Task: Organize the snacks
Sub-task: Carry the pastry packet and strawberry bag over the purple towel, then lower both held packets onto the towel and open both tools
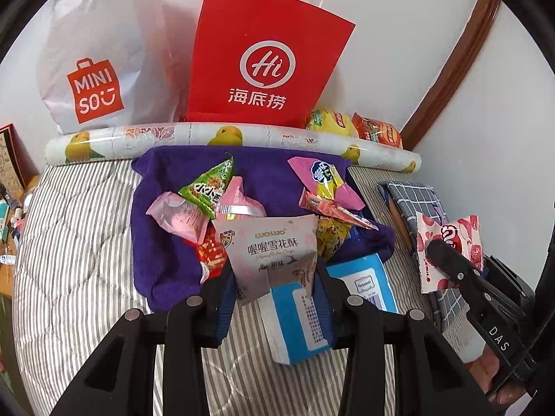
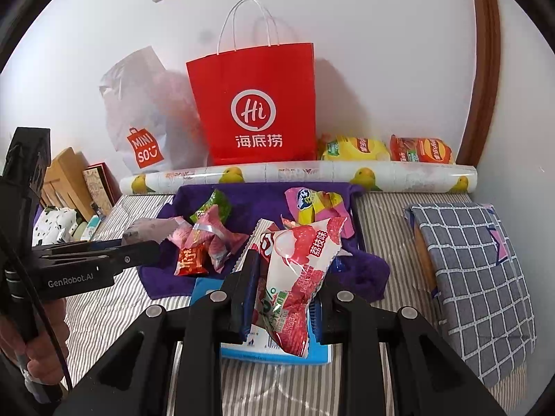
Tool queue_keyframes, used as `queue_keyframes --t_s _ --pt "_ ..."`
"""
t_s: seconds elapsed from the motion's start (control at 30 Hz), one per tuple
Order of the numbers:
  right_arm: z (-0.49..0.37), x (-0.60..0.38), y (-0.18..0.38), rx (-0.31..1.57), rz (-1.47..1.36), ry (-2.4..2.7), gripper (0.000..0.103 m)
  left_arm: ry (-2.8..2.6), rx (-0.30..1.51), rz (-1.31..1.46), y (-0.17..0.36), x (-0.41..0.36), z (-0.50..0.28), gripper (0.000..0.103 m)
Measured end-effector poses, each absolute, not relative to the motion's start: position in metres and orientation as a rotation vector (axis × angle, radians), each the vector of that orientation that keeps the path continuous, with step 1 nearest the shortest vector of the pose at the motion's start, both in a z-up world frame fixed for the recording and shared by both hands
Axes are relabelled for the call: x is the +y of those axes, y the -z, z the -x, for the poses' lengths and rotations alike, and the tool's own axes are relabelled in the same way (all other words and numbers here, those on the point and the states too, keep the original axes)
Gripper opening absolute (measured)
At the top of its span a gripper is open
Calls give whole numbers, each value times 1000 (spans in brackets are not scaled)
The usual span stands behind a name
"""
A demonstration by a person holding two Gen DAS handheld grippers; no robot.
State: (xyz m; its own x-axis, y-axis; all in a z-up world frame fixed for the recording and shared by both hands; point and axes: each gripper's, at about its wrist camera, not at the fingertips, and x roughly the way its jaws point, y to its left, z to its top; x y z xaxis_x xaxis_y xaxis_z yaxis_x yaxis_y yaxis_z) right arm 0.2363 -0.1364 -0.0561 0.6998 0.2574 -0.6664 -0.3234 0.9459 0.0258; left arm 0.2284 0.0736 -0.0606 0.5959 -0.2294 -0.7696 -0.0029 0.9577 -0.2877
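Note:
My left gripper (image 1: 275,277) is shut on a pale pink snowflake-crisp packet (image 1: 274,253), held above a blue tissue pack (image 1: 305,315). It also shows in the right wrist view (image 2: 149,232) at the left. My right gripper (image 2: 284,287) is shut on a red-and-white lychee packet (image 2: 298,277), also seen at the right of the left wrist view (image 1: 451,242). Several loose snack packets (image 1: 208,190) lie on a purple towel (image 1: 166,260). A red Haidilao paper bag (image 1: 263,59) and a white Miniso bag (image 1: 97,69) stand against the wall.
A rolled duck-print mat (image 1: 242,138) lies across the bed behind the towel. Yellow (image 2: 353,147) and orange (image 2: 421,149) chip bags sit behind it at the right. A checked grey cloth (image 2: 478,277) lies right. The striped bedsheet (image 1: 76,242) spreads left; shelf clutter (image 2: 69,208) far left.

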Motion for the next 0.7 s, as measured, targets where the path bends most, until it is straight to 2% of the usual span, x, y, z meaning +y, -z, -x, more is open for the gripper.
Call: queue_keyframes --t_s 0.7 --pt "-313 -123 89 787 61 -362 26 65 971 309 92 104 -284 38"
